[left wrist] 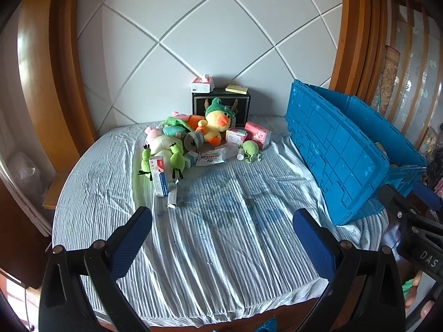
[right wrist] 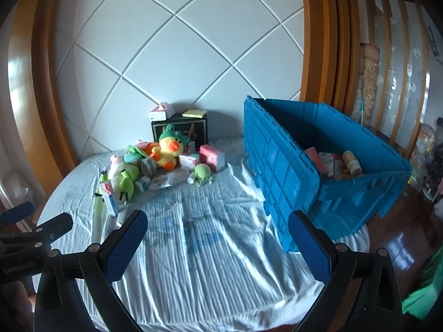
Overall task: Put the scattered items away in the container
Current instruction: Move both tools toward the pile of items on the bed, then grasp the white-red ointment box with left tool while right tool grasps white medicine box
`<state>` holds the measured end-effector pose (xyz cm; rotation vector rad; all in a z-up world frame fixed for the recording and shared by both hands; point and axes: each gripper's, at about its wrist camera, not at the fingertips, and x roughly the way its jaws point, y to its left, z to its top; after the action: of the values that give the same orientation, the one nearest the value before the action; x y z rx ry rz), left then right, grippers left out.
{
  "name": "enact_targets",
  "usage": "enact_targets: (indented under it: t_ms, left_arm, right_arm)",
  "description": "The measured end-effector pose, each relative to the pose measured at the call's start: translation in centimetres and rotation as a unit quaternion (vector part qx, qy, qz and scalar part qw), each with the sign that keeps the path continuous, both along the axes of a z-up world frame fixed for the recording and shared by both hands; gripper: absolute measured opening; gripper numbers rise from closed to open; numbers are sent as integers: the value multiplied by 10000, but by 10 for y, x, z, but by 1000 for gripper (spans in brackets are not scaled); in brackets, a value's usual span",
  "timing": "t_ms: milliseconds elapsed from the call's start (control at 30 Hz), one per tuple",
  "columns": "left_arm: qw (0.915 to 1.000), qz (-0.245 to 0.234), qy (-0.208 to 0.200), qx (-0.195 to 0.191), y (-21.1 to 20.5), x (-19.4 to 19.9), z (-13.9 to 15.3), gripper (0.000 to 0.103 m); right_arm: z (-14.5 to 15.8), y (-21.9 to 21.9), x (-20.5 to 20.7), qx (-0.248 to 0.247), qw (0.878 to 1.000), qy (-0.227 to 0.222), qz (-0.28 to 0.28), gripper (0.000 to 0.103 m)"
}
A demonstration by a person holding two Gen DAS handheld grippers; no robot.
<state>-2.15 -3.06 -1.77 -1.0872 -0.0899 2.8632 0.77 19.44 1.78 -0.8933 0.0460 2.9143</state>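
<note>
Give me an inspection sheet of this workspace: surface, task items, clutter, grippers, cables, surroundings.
Surface: bed sheet, striped and wrinkled, bare in the foreground.
Job's things: blue crate open at the right edge of the bed, already holding a bottle and boxes; a pile of items remains near the headboard, including a yellow duck plush, a green frog plush, a small green plush, pink boxes and a red-and-blue box.
Clutter: black box at the headboard with a tissue box and a yellow pad on top.
Grippers: left gripper and right gripper both open, empty.
Cables: nothing seen.
Surroundings: white padded headboard, wooden frame.
</note>
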Motion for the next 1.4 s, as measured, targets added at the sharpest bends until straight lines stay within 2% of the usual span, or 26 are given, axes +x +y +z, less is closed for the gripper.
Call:
enact_targets:
  t_ms: [67,233,500,633,733,900,1067,1133,1267,1300,1333,1400]
  left_arm:
    - [9998,63,-141,80,-10,-10,-11,103]
    - [9987,387,-327,-90,-34,-44,-44,103]
    - [9909,1179,-629,-140,-86,-120,-113,103]
    - [9867,1337,-870,-316,-94,-161,-150,103]
    - [9840,1442,-989,-340,-99,-186,-168,103]
    - [9812,1533,-1128,-331,-110,-221,-184,103]
    - [9829,1375,-1130,-481,-113,-251,-215,103]
    - [9835,1323,-1113,-531,-113,-264,-231,95]
    - [9832,1273,-1152,-618,-118,-291,-260,88]
    - [9831,1271,-1173,-605,-121,-296,-267,76]
    - [9832,1246,-1223,-531,-124,-301,-273,58]
    - [9844,1164,-1306,-204,-133,-306,-278,39]
  right_arm:
    - [-9,-1,-11,-57,9999,-109,63,103]
    - [-36,-11,-55,-169,9983,-451,325,103]
    - [-99,-36,-169,-387,9889,-1097,920,103]
    - [-136,-53,-222,-260,9824,-1266,1349,103]
    - [-164,-63,-249,-265,9758,-1508,1560,103]
    - [-190,-79,-281,-234,9673,-1839,1734,103]
    - [-214,-95,-305,-306,9676,-1888,1647,103]
    - [-230,-101,-312,-295,9663,-1975,1627,103]
    - [-260,-110,-320,-290,9647,-2125,1528,103]
    - [-266,-112,-321,-296,9647,-2140,1509,103]
    - [-271,-115,-322,-290,9644,-2156,1502,103]
    - [-281,-122,-323,-241,9627,-2239,1498,103]
